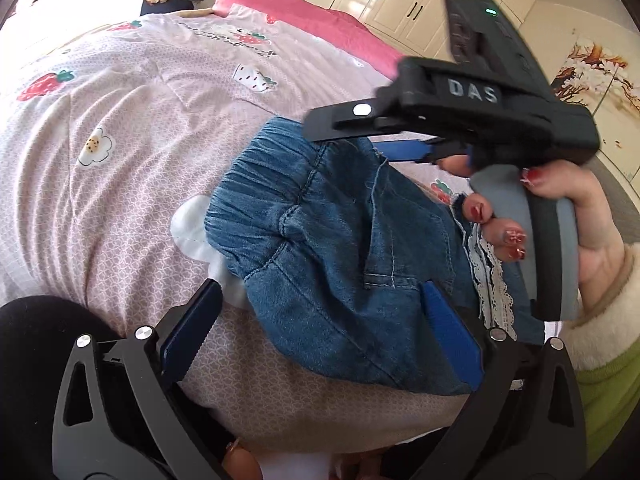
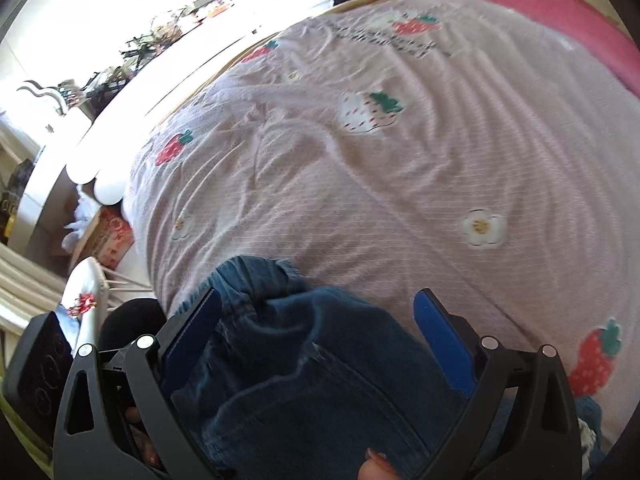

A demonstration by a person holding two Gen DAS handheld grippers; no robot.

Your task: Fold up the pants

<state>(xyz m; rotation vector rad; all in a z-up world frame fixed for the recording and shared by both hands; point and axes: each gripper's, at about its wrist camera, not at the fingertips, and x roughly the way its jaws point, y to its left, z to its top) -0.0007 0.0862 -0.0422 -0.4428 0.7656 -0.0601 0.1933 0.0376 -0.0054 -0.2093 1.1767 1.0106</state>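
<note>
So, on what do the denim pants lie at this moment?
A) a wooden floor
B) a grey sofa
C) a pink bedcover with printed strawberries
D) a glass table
C: the pants rest on the pink bedcover with strawberry and flower prints, and the open left gripper is over them.

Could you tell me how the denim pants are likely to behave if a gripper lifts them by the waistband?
The pants would probably droop and unfold, since they already bunch softly on the bedspread. The lace trim looks delicate and may snag.
</note>
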